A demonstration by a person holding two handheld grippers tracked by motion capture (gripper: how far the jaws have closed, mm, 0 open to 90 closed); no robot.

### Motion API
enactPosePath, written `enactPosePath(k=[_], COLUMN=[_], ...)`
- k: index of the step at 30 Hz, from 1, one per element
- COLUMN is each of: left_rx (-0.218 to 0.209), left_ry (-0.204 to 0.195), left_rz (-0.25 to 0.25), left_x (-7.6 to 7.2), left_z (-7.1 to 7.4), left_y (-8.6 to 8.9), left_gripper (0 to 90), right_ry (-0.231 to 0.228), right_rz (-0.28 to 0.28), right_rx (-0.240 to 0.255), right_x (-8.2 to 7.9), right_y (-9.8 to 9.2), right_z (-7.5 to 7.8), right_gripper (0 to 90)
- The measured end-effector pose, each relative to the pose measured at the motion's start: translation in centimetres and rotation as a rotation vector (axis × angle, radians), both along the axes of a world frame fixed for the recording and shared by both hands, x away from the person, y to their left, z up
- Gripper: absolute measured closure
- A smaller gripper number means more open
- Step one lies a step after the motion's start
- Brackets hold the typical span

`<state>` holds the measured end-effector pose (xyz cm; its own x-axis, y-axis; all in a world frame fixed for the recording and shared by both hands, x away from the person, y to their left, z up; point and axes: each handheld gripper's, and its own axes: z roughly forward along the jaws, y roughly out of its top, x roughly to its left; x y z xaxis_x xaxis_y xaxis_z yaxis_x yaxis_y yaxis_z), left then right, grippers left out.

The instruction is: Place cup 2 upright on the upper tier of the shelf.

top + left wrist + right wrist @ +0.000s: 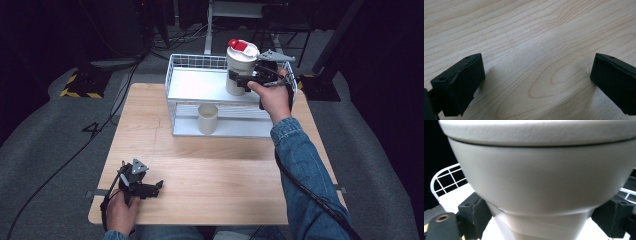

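High view, upper right: right gripper (243, 81) pinching the tumbler (240, 70) low on the rack (200, 85); top-heavy, could tip. Left gripper (159, 186) spread, idle on counter (220, 170).

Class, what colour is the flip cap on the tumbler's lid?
Red, on the cream tumbler; clearest in the high view.
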<state>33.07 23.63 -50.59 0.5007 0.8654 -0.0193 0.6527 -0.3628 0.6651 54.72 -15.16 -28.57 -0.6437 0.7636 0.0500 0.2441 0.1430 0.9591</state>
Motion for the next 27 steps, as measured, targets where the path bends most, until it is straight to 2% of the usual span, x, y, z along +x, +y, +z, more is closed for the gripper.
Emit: enactPosePath(k=[17,23,27], left_rx=[-0.002,-0.003,-0.004], left_ry=[0.001,0.001,0.003], left_rz=[0.000,0.000,0.003], left_x=[0.00,0.00,0.00], left_z=[-0.01,-0.01,0.00], left_y=[-0.01,-0.01,-0.04], left_gripper=[0.0,0.0,0.0], right_ry=[0.001,0.017,0.041], right_rz=[-0.008,-0.023,-0.022], right_rx=[-0.001,-0.023,-0.064], right_x=[-0.15,-0.29,-0.69], right_y=[-0.09,0.06,-0.26], right_z=[0.03,0.36,0.81], right_gripper=[12.9,12.8,13.2])
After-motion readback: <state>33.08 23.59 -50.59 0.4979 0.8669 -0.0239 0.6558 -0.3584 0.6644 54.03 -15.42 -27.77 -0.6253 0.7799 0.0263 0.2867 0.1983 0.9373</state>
